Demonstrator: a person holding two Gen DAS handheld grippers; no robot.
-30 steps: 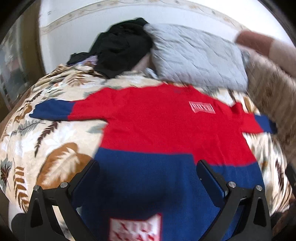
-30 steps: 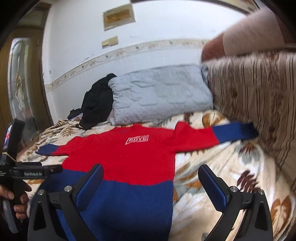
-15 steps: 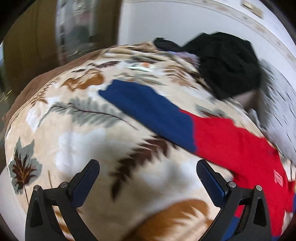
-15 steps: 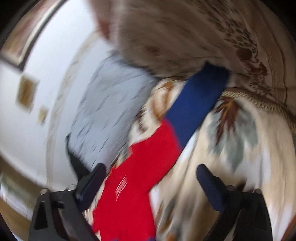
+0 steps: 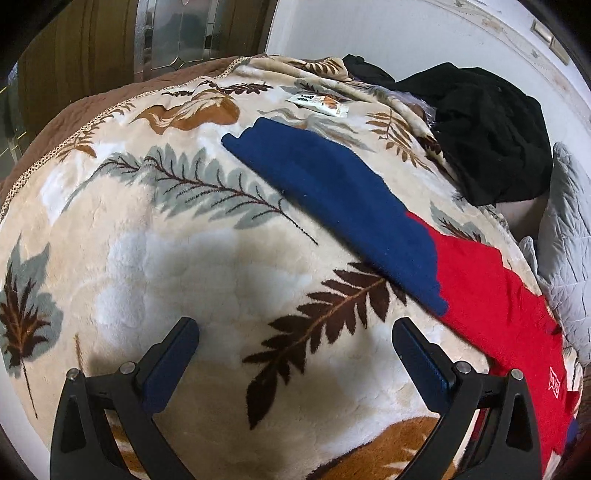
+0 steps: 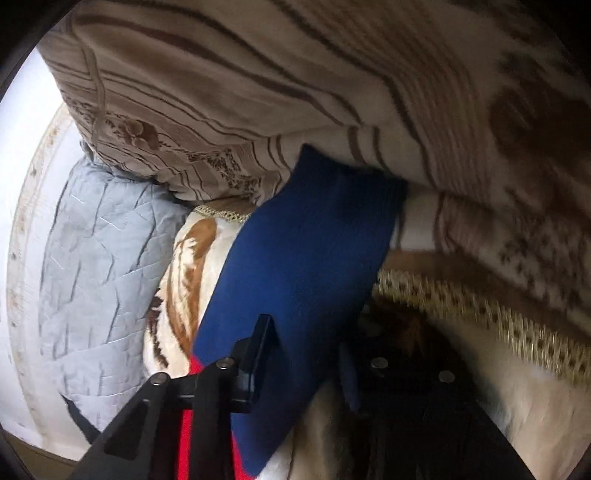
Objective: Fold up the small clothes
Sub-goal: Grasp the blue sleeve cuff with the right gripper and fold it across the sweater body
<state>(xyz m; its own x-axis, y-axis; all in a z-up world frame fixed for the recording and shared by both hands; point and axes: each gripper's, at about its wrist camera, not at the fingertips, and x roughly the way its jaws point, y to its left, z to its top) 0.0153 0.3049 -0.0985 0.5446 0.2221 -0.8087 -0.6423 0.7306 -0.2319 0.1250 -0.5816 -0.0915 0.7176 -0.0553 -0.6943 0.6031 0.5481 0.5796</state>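
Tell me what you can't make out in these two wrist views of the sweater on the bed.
- Right wrist view: the right gripper has just been closing on the blue sleeve; its right-hand finger is dark and partly behind the cloth.
- Left wrist view: the sweater body is cut off by the lower right edge.
- Left wrist view: print on the small packet is too small to read.

A red sweater (image 5: 491, 306) with navy-blue sleeve ends (image 5: 332, 199) lies on a cream blanket (image 5: 177, 280) printed with grey-green, dark brown and tan fern leaves. At the far right, a black garment (image 5: 487, 129) sits beside a pale grey quilted pillow (image 6: 96, 266). A beige cover (image 6: 332, 81) with brown stripes and floral motifs rises behind the right navy cuff (image 6: 306, 251). The wall (image 5: 388, 33) is white.
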